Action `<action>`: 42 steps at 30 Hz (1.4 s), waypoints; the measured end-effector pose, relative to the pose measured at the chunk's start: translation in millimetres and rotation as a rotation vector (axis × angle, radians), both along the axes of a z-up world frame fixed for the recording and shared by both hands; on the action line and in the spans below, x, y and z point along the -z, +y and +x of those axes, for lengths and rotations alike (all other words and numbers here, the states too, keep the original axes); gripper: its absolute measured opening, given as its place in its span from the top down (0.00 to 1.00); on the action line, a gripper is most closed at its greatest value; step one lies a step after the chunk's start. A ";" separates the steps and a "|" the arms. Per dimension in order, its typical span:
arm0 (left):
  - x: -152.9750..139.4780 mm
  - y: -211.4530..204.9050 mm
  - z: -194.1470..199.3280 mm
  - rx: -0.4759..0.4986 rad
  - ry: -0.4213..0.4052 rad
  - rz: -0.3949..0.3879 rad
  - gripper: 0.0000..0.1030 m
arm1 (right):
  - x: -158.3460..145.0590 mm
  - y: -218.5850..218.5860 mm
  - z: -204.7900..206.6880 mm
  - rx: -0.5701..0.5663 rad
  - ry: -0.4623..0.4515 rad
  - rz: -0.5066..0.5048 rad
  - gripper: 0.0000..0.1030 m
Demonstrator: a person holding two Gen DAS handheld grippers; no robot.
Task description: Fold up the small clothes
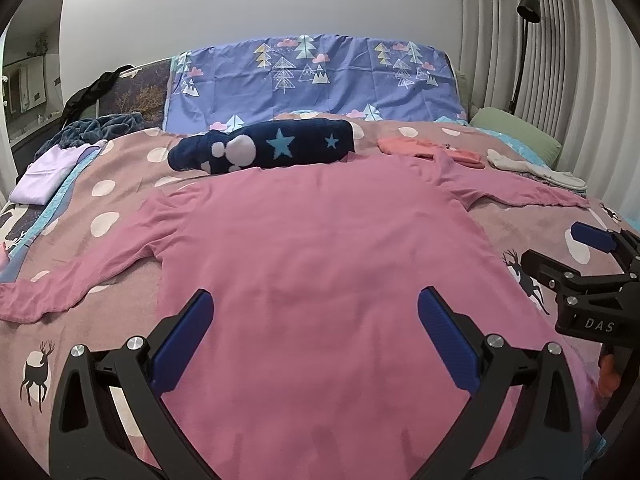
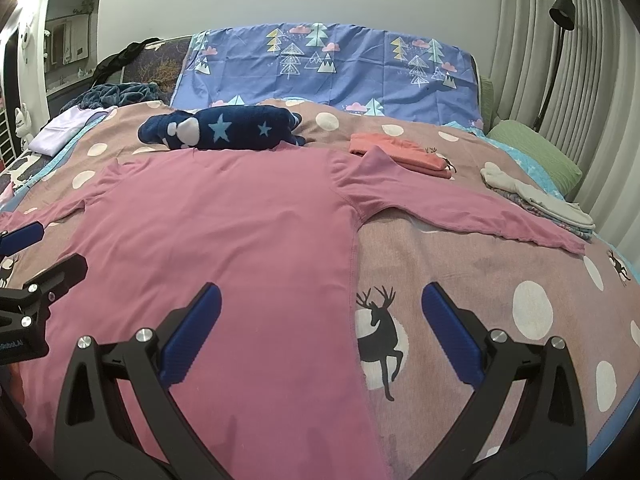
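A pink long-sleeved shirt (image 1: 320, 264) lies flat on the bed with both sleeves spread out; it also shows in the right wrist view (image 2: 224, 232). My left gripper (image 1: 314, 304) is open and empty, hovering over the shirt's lower body. My right gripper (image 2: 320, 300) is open and empty, over the shirt's right side seam near the hem. The right gripper also shows at the right edge of the left wrist view (image 1: 560, 250). The left gripper shows at the left edge of the right wrist view (image 2: 52, 248).
A navy star-patterned folded garment (image 1: 264, 146) lies beyond the shirt's collar. A folded coral garment (image 2: 400, 150) and pale folded items (image 2: 536, 200) lie at the right. A lilac folded piece (image 1: 44, 176) lies at the left. A purple pillow (image 1: 312, 76) stands at the head.
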State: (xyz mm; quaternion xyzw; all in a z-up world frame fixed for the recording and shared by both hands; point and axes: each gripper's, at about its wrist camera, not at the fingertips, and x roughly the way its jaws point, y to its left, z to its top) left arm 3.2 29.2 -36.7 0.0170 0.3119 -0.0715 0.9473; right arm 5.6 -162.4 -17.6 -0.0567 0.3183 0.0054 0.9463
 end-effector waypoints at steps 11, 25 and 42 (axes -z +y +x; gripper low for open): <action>0.3 -0.5 -1.3 0.007 0.000 0.004 0.01 | -2.8 -3.4 2.1 0.008 0.014 0.004 0.02; -2.8 3.8 -0.7 0.002 -0.006 -0.002 0.01 | -3.8 -1.6 3.3 -0.003 0.019 0.000 0.02; -3.3 28.5 -5.8 -0.030 -0.029 -0.057 0.05 | -1.7 3.7 9.0 -0.034 0.038 0.011 0.02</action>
